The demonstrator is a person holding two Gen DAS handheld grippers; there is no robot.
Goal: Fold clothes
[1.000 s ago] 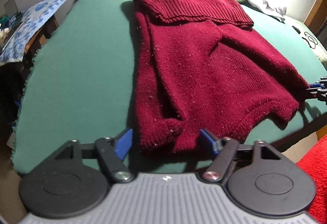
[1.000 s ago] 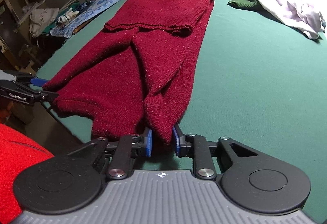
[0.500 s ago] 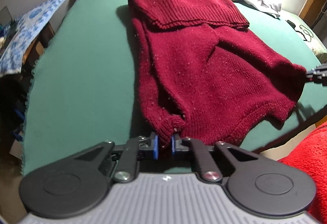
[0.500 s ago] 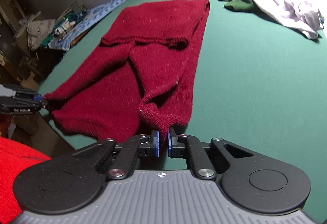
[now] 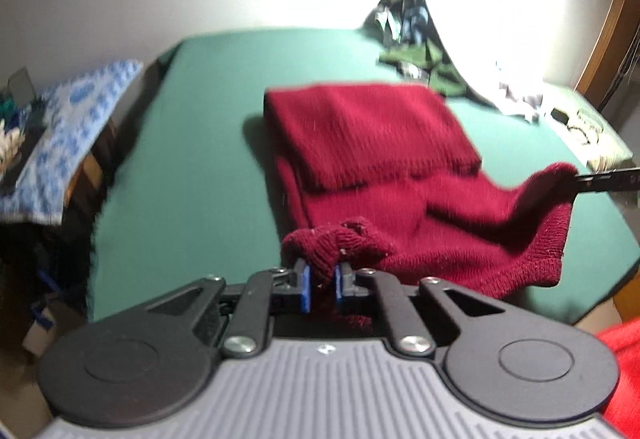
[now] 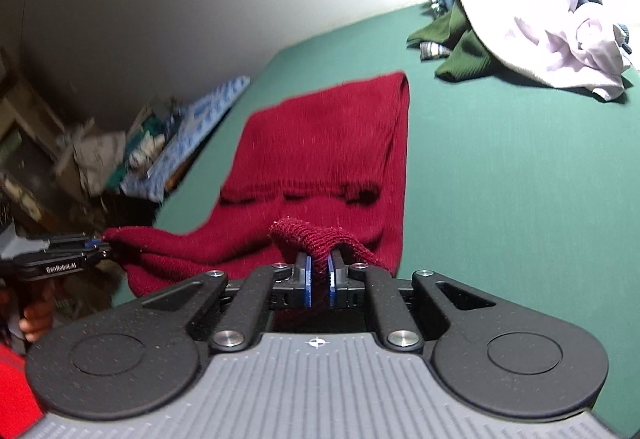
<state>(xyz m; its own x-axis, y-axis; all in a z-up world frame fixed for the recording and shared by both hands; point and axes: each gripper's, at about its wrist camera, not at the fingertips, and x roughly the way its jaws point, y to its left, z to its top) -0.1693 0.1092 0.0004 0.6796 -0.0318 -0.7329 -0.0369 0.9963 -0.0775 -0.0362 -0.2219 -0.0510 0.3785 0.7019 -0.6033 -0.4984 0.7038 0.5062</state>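
Left wrist: both tools, left tool [image 5: 320, 281], right tool [image 6: 319, 279], clamped on sweater [image 5: 372, 143]; near edge now lifted.

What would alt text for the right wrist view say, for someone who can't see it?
Black tongs with blue pads pinch a corner of a dark red sweater, lifting it off a green table. At far left, a second pair of tongs grips another corner. A heap of clothes lies at the far right.

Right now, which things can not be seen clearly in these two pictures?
- Left wrist view: the sweater knit is smeared by motion blur; the near hem is hidden behind the left gripper.
- Left wrist view: glare washes out the clothes pile.
- Right wrist view: the shelf clutter is blurred.
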